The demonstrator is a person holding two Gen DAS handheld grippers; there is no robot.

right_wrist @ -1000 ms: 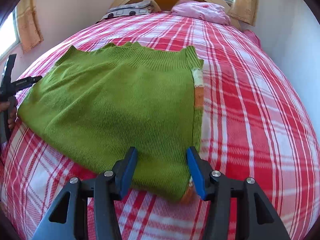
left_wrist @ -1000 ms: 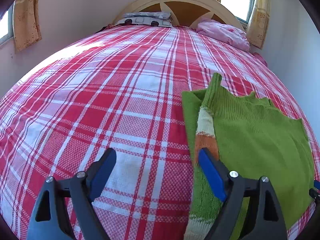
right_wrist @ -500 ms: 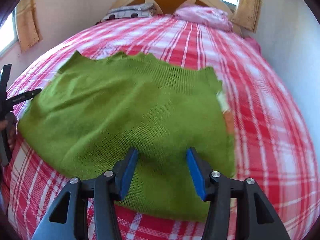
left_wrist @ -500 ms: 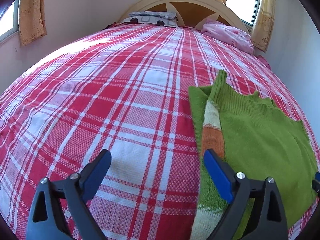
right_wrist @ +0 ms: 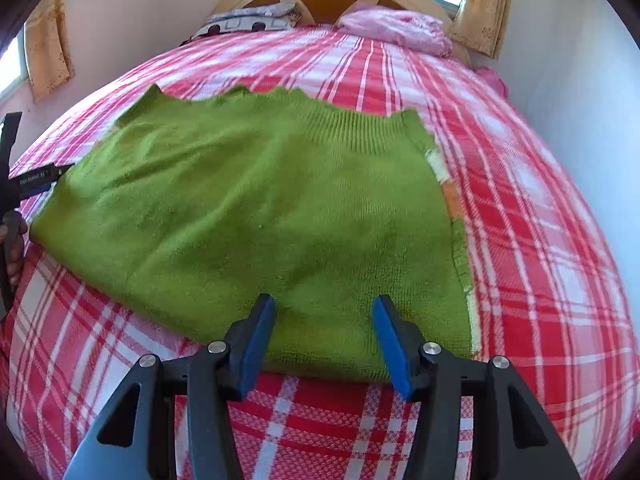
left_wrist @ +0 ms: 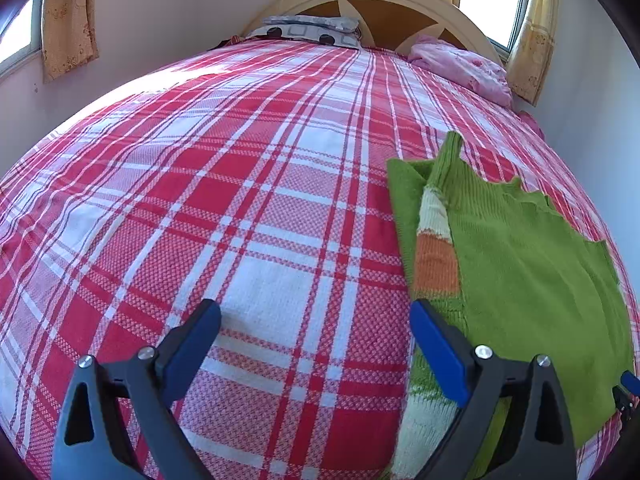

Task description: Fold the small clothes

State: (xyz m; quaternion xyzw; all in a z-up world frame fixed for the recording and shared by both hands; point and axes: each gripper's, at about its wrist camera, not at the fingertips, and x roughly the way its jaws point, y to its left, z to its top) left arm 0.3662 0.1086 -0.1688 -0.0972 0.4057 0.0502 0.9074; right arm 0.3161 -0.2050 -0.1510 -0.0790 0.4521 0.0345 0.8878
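Right wrist, right claw [right_wrist: 324,320] nearer green sweater [right_wrist: 256,208], both claws agape

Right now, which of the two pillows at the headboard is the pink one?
The pink pillow lies on the right by the yellow curtain; the other pillow, to its left, is grey-white with dark spots.

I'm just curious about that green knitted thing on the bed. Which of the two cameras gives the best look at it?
The right wrist view: the green sweater lies almost whole across the frame, ribbed edge included. The left wrist view catches only one side of it, at the frame's right edge, though its white and orange stripes show better there.
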